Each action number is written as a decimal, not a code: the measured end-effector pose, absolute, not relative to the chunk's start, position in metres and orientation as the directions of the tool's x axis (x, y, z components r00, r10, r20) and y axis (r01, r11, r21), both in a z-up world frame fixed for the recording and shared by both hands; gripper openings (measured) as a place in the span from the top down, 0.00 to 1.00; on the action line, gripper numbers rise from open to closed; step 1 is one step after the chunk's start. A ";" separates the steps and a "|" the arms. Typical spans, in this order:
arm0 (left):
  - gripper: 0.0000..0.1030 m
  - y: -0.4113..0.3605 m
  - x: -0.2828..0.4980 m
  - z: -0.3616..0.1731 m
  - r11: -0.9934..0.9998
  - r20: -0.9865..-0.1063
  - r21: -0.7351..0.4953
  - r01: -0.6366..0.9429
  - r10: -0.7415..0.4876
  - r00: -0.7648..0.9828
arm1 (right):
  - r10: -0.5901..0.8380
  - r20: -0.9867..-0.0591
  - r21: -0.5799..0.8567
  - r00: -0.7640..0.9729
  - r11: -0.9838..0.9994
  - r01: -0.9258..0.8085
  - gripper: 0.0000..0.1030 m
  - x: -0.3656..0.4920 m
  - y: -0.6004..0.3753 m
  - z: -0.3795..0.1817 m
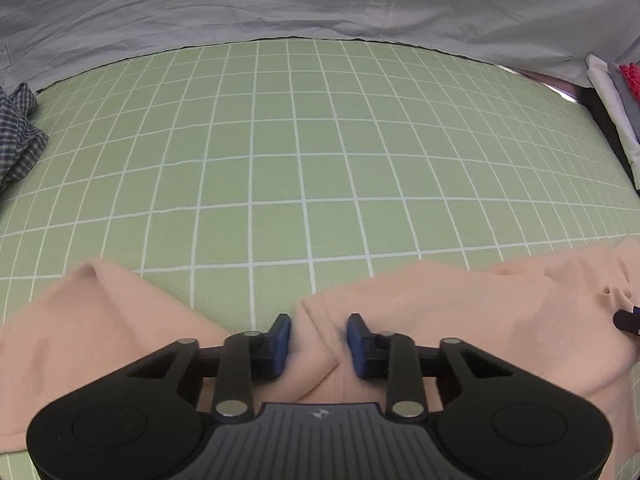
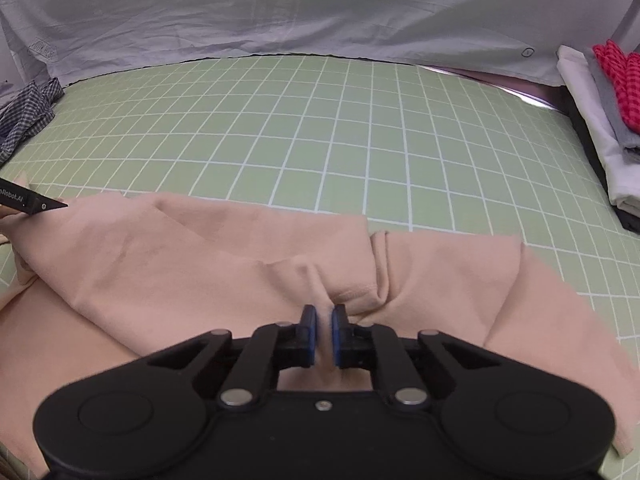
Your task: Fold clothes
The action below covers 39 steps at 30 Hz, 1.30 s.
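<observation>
Garment [image 2: 224,264], peach-coloured, lies bunched on the green gridded counter [image 1: 304,152] directly ahead of and beneath both tools. The right tool [image 2: 323,334] is clenched on a pinched ridge of the cloth; its blue pads are nearly together with fabric between them. The left tool [image 1: 319,346] stands wider, with a seamed fold of the same garment between its pads; whether they press the cloth cannot be told from this view.

Progress, as judged: early. The garment is gathered in loose ridges, not spread flat, and no clean fold edge is visible. Spreading, folding and stacking appear to remain.

Far right of the tools, a stack of folded clothes [image 2: 608,128] in white, grey and red check suggests finished items. Far left, a crumpled checked shirt [image 1: 18,132] lies unfolded and looks to be awaiting its turn. A pale sheet [image 2: 320,16] hangs beyond the counter.
</observation>
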<state>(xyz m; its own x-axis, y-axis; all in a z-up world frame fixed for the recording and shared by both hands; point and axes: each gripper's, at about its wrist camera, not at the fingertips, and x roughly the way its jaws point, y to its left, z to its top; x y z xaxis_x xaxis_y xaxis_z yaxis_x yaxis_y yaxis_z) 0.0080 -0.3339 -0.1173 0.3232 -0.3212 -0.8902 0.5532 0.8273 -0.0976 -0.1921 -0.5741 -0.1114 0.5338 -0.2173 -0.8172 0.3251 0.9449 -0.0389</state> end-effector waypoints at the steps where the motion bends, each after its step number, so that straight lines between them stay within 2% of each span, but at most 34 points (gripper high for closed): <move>1: 0.80 -0.332 0.007 -0.115 0.830 -0.888 -0.097 0.549 -0.321 0.329 | -0.224 -0.811 -0.049 0.540 0.946 0.319 0.93 -0.192 -0.572 -0.109; 5: 0.86 -0.325 0.012 -0.096 0.846 -0.865 -0.107 0.522 -0.338 0.371 | -0.240 -0.768 -0.076 0.595 0.955 0.287 0.93 -0.188 -0.571 -0.083; 8: 0.86 -0.320 0.025 -0.068 0.856 -0.820 -0.120 0.503 -0.371 0.436 | -0.217 -0.724 -0.024 0.655 0.957 0.290 0.94 -0.174 -0.586 -0.055; 13: 0.86 -0.335 0.074 -0.026 0.887 -0.675 -0.129 0.443 -0.406 0.616 | -0.245 -0.594 -0.088 0.766 0.967 0.241 0.94 -0.109 -0.615 -0.016; 15: 0.80 -0.348 0.098 -0.020 0.908 -0.622 -0.141 0.396 -0.392 0.678 | -0.296 -0.568 -0.098 0.768 0.951 0.294 0.94 -0.072 -0.631 -0.016; 17: 0.75 -0.365 0.124 -0.025 0.934 -0.602 -0.139 0.329 -0.343 0.721 | -0.347 -0.541 -0.107 0.766 0.932 0.347 0.89 -0.035 -0.646 -0.016; 18: 0.74 -0.373 0.134 -0.027 0.944 -0.622 -0.120 0.306 -0.312 0.718 | -0.372 -0.527 -0.110 0.764 0.921 0.373 0.83 -0.016 -0.654 -0.016; 19: 0.69 -0.376 0.138 -0.027 0.950 -0.643 -0.105 0.293 -0.290 0.709 | -0.397 -0.513 -0.113 0.761 0.910 0.399 0.68 0.002 -0.661 -0.016; 20: 0.58 -0.374 0.138 -0.028 0.952 -0.648 -0.106 0.288 -0.286 0.706 | -0.425 -0.510 -0.118 0.748 0.896 0.428 0.63 0.016 -0.666 -0.018; 21: 0.50 -0.369 0.133 -0.031 0.951 -0.648 -0.114 0.286 -0.290 0.704 | -0.443 -0.519 -0.120 0.731 0.885 0.451 0.61 0.018 -0.666 -0.021; 22: 0.33 -0.362 0.126 -0.035 0.952 -0.660 -0.114 0.285 -0.287 0.694 | -0.439 -0.521 -0.108 0.732 0.884 0.454 0.53 0.012 -0.666 -0.023; 23: 0.29 -0.356 0.118 -0.040 0.952 -0.676 -0.112 0.284 -0.282 0.681 | -0.431 -0.530 -0.095 0.730 0.886 0.454 0.47 0.001 -0.663 -0.028; 24: 0.29 -0.349 0.108 -0.048 0.954 -0.708 -0.110 0.280 -0.273 0.652 | -0.424 -0.551 -0.088 0.719 0.886 0.455 0.36 -0.013 -0.660 -0.035; 25: 0.29 -0.342 0.097 -0.057 0.955 -0.742 -0.108 0.275 -0.261 0.617 | -0.416 -0.571 -0.081 0.708 0.886 0.456 0.35 -0.027 -0.657 -0.042; 28: 0.29 -0.323 0.062 -0.083 0.958 -0.828 -0.103 0.267 -0.232 0.510 | -0.383 -0.666 -0.060 0.640 0.882 0.467 0.35 -0.072 -0.645 -0.071; 32: 0.29 -0.297 0.013 -0.107 0.961 -0.889 -0.108 0.254 -0.208 0.408 | -0.330 -0.777 -0.018 0.535 0.862 0.506 0.35 -0.135 -0.626 -0.107; 37: 0.32 -0.270 -0.028 -0.115 0.971 -0.913 -0.157 0.181 -0.213 0.349 | -0.297 -0.831 0.016 0.471 0.833 0.553 0.35 -0.194 -0.606 -0.126; 39: 0.41 -0.264 -0.040 -0.114 0.967 -0.913 -0.172 0.187 -0.228 0.340 | -0.274 -0.841 0.042 0.467 0.827 0.561 0.39 -0.210 -0.601 -0.129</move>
<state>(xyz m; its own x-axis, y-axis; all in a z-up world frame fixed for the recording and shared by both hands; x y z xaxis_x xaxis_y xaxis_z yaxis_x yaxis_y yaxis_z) -0.0404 -0.2645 -0.1137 0.3395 -0.2276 -0.9127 0.1867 0.9673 -0.1718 -0.2099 -0.6008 -0.1285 0.4671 -0.2740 -0.8407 0.5610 0.8267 0.0423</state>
